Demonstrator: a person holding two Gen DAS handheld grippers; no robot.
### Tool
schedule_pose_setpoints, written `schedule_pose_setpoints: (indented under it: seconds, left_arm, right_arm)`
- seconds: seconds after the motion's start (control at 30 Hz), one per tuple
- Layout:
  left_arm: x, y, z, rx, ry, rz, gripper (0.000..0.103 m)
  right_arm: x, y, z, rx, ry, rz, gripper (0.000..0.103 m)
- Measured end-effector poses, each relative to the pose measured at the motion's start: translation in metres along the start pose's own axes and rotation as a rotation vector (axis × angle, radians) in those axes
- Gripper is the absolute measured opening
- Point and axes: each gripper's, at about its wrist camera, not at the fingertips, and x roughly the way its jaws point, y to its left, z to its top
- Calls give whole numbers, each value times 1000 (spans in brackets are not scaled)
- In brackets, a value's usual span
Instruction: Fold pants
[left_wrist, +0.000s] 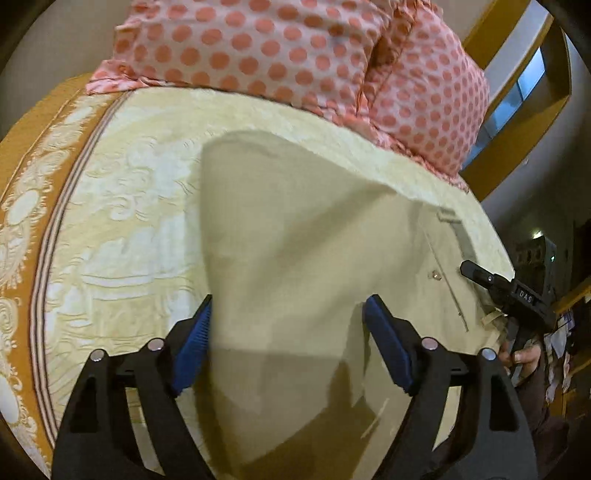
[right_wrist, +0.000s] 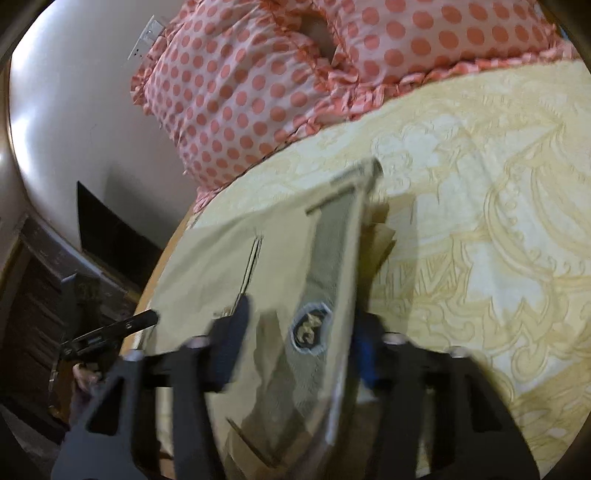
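Beige pants lie on a cream patterned bedspread. In the left wrist view my left gripper is open, its blue pads on either side of a raised fold of the pants. The right gripper shows at the right edge over the waistband side. In the right wrist view the pants show a pocket slit and a grey waistband lining with a round label. My right gripper is open with the waistband edge between its blurred fingers. The left gripper shows at the left.
Two pink polka-dot pillows lie at the head of the bed, also in the right wrist view. The bedspread has an orange border on the left. A white wall and dark wooden furniture stand beside the bed.
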Motion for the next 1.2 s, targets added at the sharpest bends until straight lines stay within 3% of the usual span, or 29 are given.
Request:
schedule_pose_setpoints:
  seconds: [0.1,0.2,0.23,0.3,0.37,0.43,0.53,0.7,0.8,0.83,0.87,0.93,0.97,1.03,1.1,1.13,1.17,1.2]
  left_arm:
    - [2,-9,2,17,29,12,78]
    - [5,-12,8,17,68,38,68]
    - [4,-10,8,12,71,50,62]
    - [-1,-9,12,4,55,62,14]
    - [-7,-8,20,-5,30,19,9]
    - [-10,-17,31,44,-9,40,8]
    - [-3,-31,57,108,-60,73,8]
    - [32,-36,124,105,-188,129,10]
    - [59,-39,145,119,-162,297,14]
    - [57,-39,145,117,-168,327,14]
    - [46,-41,139,123,-209,330,18]
    - [29,-45,126,133,-261,293,37]
    - [23,-48,119,132,-270,251,44]
    - [27,-54,105,129,-213,134,47]
    - [48,-61,97,126,-124,102,49]
    - [66,-62,94,121,-57,110,49]
    - [87,-61,91,123,3,166,47]
    - [86,-67,88,165,-48,214,47]
  right_arm:
    - [0,-14,1,83,72,114,22]
    - [0,-22,4,139,114,152,20]
    - [2,-18,4,105,119,136,19]
    - [4,-16,5,109,124,137,16]
    - [2,-17,16,142,104,217,15]
    - [0,-8,35,98,76,247,15]
    - [3,2,68,28,22,217,15]
    - [17,-12,123,26,-90,83,15]
    - [36,-23,137,2,-65,-105,26]
    - [35,-24,137,-12,-51,-228,27]
    - [29,-23,135,-17,-62,-277,29]
    - [7,-18,126,-21,-120,-201,60]
    - [0,-12,120,-31,-134,-155,62]
    - [2,2,111,-64,-92,-88,62]
    - [21,12,100,-84,-1,-80,64]
    - [30,10,96,-85,42,-113,66]
    - [42,7,93,-81,92,-162,66]
    - [46,9,94,-96,74,-167,66]
